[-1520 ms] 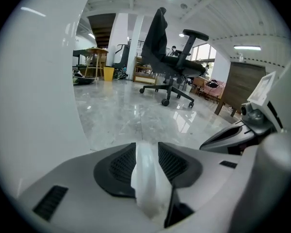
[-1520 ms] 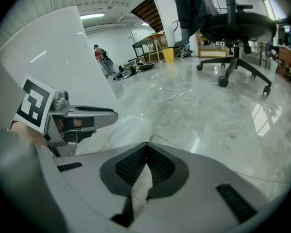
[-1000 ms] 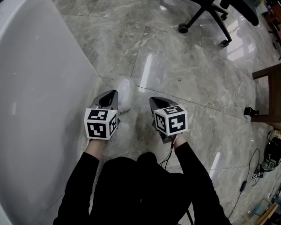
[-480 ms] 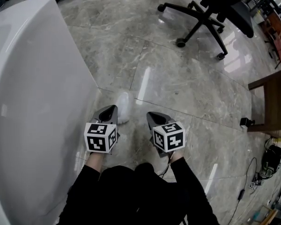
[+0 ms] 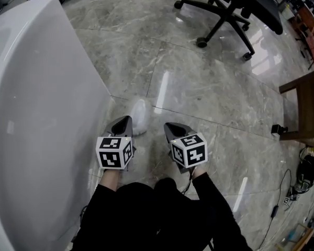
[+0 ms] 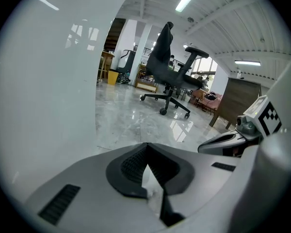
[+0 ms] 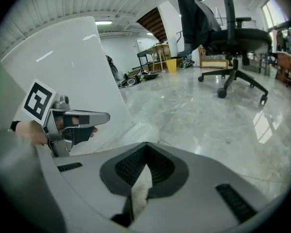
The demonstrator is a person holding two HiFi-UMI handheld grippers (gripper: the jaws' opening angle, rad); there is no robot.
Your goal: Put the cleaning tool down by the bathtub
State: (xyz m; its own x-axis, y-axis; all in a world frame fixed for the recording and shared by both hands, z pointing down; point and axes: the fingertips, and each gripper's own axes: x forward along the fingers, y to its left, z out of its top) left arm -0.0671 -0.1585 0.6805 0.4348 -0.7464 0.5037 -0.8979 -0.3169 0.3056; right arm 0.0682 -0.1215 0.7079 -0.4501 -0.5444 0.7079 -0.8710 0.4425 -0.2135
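Observation:
The cleaning tool [image 5: 140, 116], a white oblong pad, lies on the marble floor at the foot of the white bathtub [image 5: 36, 114]. My left gripper [image 5: 125, 120] hovers just behind it, jaws shut and holding nothing. My right gripper [image 5: 170, 126] is a little to the tool's right, also shut and holding nothing. In the right gripper view the cleaning tool [image 7: 138, 130] shows beyond the jaw tips, with the left gripper [image 7: 94, 118] beside the bathtub [image 7: 72, 67]. The left gripper view shows the bathtub wall [image 6: 48, 72] and the right gripper [image 6: 223, 142].
A black office chair [image 5: 225, 14] stands on the floor ahead. Wooden furniture [image 5: 306, 109] is at the right edge, with a small black object [image 5: 276, 129] by its foot. Cables and black devices [image 5: 306, 171] lie at the lower right.
The head view has shifted slightly. Both grippers have stayed shut, almost in place behind the tool, which lies on the floor throughout.

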